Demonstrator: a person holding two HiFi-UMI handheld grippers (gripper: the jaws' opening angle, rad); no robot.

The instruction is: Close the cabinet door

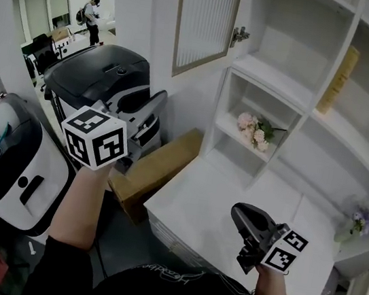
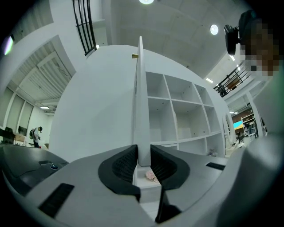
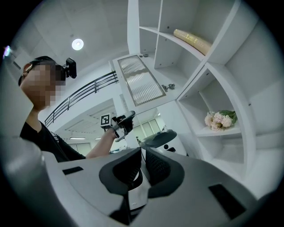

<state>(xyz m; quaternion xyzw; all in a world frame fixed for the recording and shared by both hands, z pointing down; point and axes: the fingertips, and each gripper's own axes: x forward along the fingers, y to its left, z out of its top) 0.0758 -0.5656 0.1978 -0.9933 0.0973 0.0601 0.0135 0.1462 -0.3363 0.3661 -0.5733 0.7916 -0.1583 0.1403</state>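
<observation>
The white cabinet door [image 1: 207, 19] with a ribbed glass panel stands swung out from the shelf unit [image 1: 296, 91], held by a hinge [image 1: 240, 35]. My left gripper [image 1: 157, 103] is raised to the door's lower free corner. In the left gripper view the door's thin edge [image 2: 141, 97] runs up from between the jaws, and my left gripper [image 2: 143, 162] is shut on it. The right gripper view shows the door [image 3: 141, 82] with the left gripper [image 3: 126, 120] at its lower corner. My right gripper [image 1: 241, 217] hangs low over the white counter; there my right gripper [image 3: 143, 166] is shut, holding nothing.
Pink flowers [image 1: 254, 130] lie in a lower cubby and a yellow box [image 1: 339, 80] leans on a higher shelf. A cardboard box [image 1: 157, 167] and two dark-topped machines [image 1: 99, 72] [image 1: 4, 158] stand at the left. The white counter [image 1: 210, 202] is below. A person [image 1: 91, 19] stands far off.
</observation>
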